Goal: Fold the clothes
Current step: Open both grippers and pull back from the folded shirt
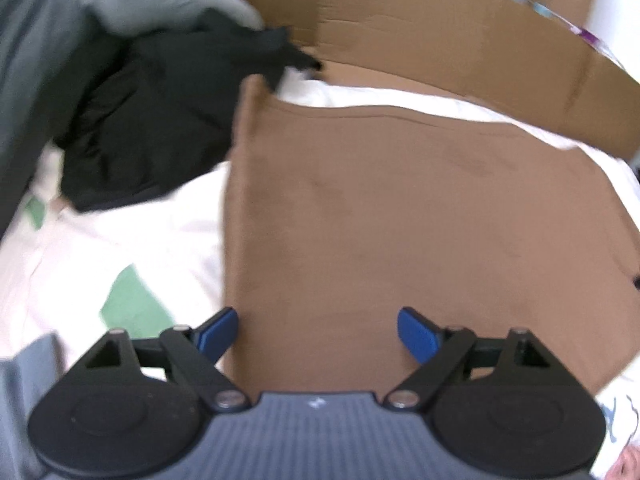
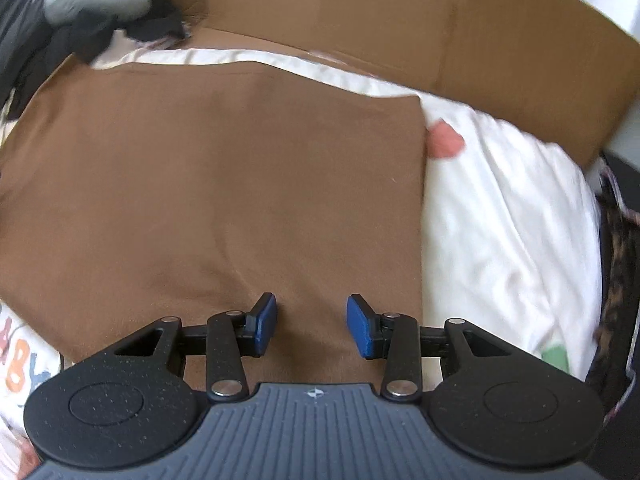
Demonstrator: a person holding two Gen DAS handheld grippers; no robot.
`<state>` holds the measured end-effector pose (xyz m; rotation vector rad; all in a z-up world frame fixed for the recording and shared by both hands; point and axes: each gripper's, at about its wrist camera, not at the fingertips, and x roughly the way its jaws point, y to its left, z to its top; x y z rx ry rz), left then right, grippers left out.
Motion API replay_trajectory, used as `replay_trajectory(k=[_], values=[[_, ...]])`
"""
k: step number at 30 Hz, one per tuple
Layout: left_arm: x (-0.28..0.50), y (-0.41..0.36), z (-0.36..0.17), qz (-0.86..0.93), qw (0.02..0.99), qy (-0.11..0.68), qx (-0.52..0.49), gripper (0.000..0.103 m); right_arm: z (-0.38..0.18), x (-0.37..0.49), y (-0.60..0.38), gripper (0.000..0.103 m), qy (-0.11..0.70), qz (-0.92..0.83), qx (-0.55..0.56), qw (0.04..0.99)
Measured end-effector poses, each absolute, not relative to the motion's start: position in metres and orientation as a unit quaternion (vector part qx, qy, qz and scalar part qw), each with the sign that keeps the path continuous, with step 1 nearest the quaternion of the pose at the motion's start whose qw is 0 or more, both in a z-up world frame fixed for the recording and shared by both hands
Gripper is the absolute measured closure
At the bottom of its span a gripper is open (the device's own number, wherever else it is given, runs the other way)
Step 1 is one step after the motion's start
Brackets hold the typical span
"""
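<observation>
From the left wrist, the left gripper (image 1: pixel 318 336) hangs over the near edge of a brown shirt (image 1: pixel 420 220), its jaws wide apart with nothing between them. The shirt lies flat on a white sheet (image 1: pixel 132 220), its left edge running straight away from the gripper. To the left sits a heap of black clothes (image 1: pixel 160 120) with a grey garment (image 1: pixel 160 0) above it, close to the shirt's far left corner. A cardboard wall (image 1: pixel 440 28) stands along the far side, just beyond the shirt's top edge.

From the right wrist, the right gripper (image 2: pixel 312 326) sits over the same near edge, jaws about half apart and empty as far as I can see. The shirt's right edge is clean and straight, with open sheet beyond it and a small pink thing (image 2: pixel 446 142) just beside that edge.

The shirt looks soft, light and limp; it should bend wherever it is lifted, so I'd pinch it at the near hem or corners. The room to fold seems best toward the right; the cardboard closes off the far side and the pile crowds the left.
</observation>
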<state>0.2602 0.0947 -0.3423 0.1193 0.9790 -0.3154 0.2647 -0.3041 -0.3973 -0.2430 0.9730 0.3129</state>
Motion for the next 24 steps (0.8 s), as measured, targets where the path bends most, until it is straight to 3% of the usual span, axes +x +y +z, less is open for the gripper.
replay_trajectory(k=[8,12,24], values=[[0.247,0.106,-0.334,-0.157,0.875,0.455,0.054,0.025,-0.393,0.254,-0.311,0.058,0.479,0.143,-0.184,0.846],[0.240,0.104,-0.328,-0.168,0.878,0.445,0.054,0.036,-0.381,0.252,-0.311,0.058,0.472,0.129,-0.179,0.853],[0.219,0.089,-0.351,-0.196,0.860,0.464,0.080,0.044,-0.387,0.251,-0.276,0.058,0.482,0.169,-0.137,0.848]])
